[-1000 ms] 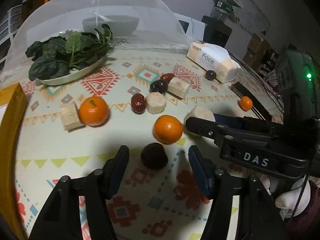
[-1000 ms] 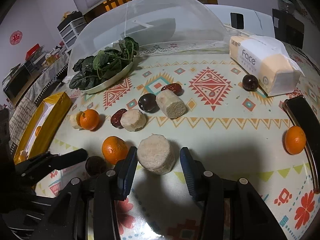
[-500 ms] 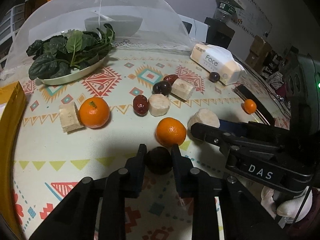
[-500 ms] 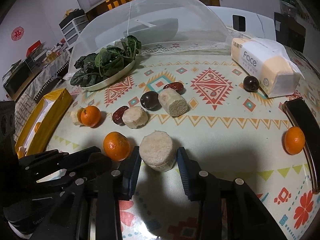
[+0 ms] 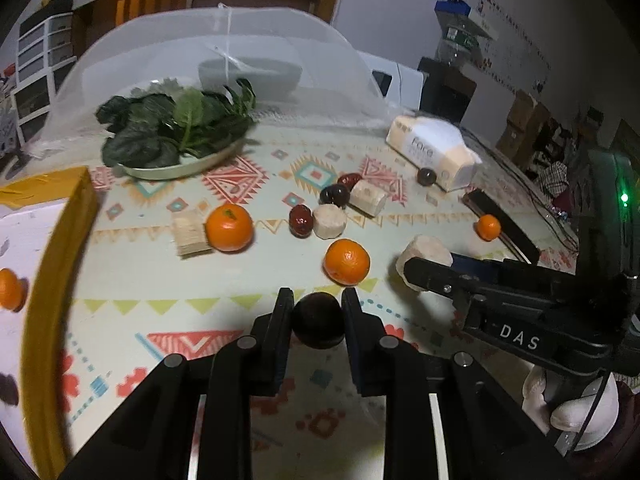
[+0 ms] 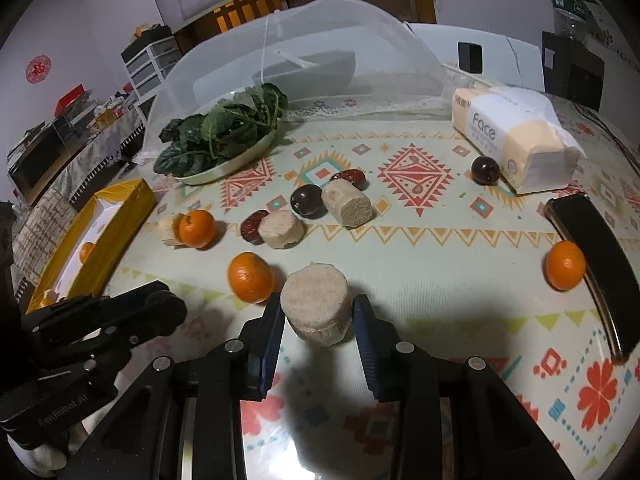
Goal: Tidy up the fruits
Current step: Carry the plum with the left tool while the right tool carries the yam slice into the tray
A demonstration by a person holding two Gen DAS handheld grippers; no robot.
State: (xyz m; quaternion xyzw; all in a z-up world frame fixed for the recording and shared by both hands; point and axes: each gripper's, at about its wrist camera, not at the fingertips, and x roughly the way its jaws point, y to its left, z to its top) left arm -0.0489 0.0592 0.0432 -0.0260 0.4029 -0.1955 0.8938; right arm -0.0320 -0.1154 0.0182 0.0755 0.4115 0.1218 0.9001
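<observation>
My left gripper (image 5: 316, 306) is shut on a dark round plum (image 5: 318, 326), held just above the patterned tablecloth (image 5: 132, 280). My right gripper (image 6: 318, 312) is shut on a beige cylindrical chunk (image 6: 316, 304), which casts a shadow below it; that chunk (image 5: 424, 254) also shows under the right fingers in the left wrist view. Tangerines (image 6: 251, 277) (image 6: 197, 229) (image 6: 565, 265), red dates (image 6: 252, 226), dark plums (image 6: 306, 200) (image 6: 485, 170) and more beige chunks (image 6: 280, 229) lie scattered on the cloth. A yellow-rimmed box (image 5: 52, 248) at the left holds a tangerine (image 5: 8, 288).
A plate of spinach (image 6: 224, 136) stands at the back left before a white mesh food cover (image 6: 320, 52). A tissue pack (image 6: 516, 136) lies at the back right. A long black object (image 6: 592, 256) runs along the right edge, beside one tangerine.
The left jaws closed on the dark plum and lifted it a little. The right jaws narrowed onto the beige chunk, and that gripper rose slightly.
</observation>
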